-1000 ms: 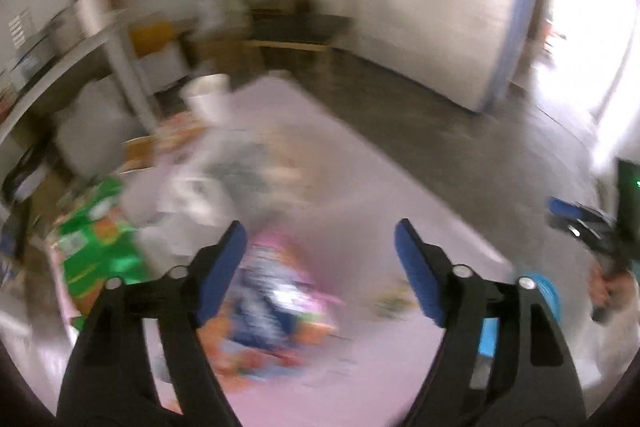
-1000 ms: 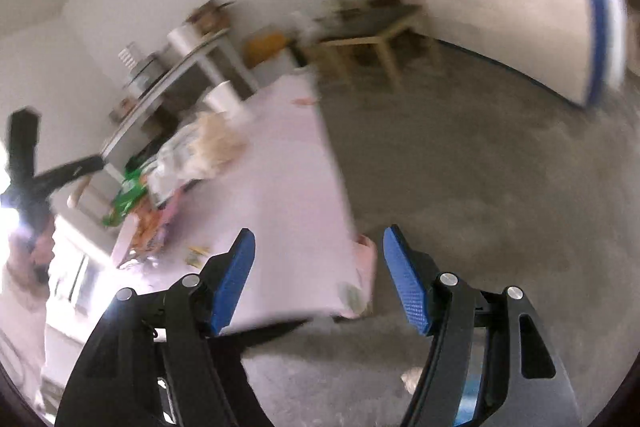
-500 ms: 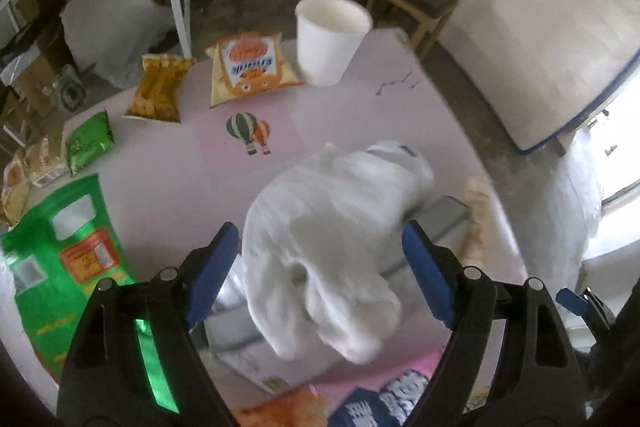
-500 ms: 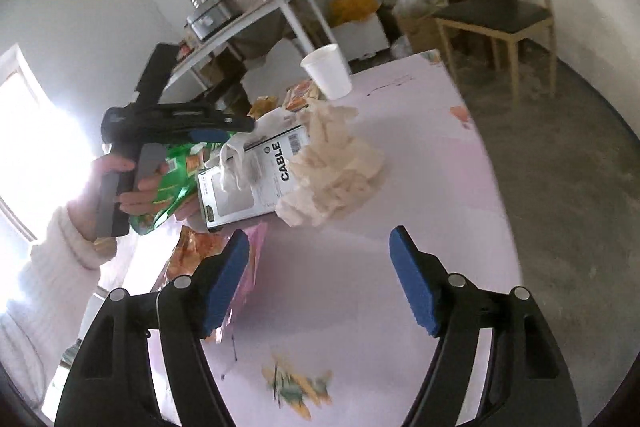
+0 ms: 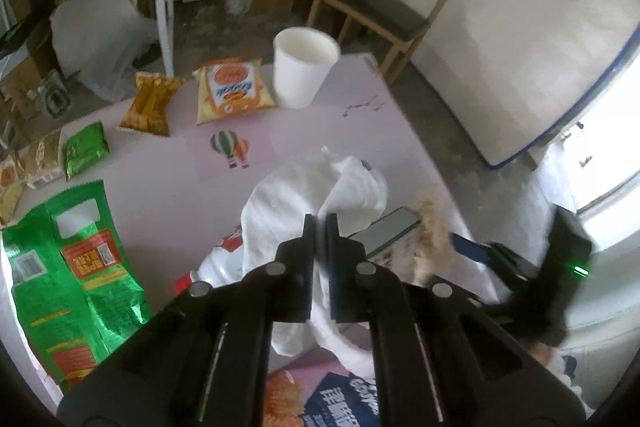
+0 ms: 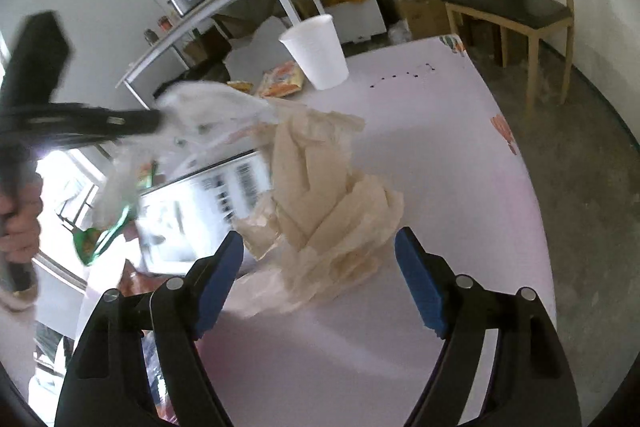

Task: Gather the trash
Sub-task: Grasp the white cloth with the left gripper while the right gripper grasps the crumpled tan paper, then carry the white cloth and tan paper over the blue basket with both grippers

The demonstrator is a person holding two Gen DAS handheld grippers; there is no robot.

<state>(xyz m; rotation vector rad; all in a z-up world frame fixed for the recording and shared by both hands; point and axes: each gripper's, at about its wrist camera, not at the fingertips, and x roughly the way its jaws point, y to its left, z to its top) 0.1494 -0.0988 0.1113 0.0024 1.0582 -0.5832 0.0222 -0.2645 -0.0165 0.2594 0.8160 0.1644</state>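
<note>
White crumpled plastic bag [image 5: 304, 203] lies mid-tabletop [image 5: 168, 171], its long axis running from the near edge toward the paper cup [image 5: 303, 67]. Left hand-held gripper [image 5: 320, 223], jaws just closed, pinches a fold of it. Right hand-held gripper [image 6: 318, 279], jaws just opening and wide, straddles crumpled beige paper [image 6: 324, 199] without touching; the paper's peak points up.

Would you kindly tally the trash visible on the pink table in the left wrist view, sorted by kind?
Snack packets and bags: 7, e.g. the big green bag and orange packet
Crumpled tissues: 2, white tissue, tan tissue
Paper cup: 1
Cable box: 1
Total: 11
</note>
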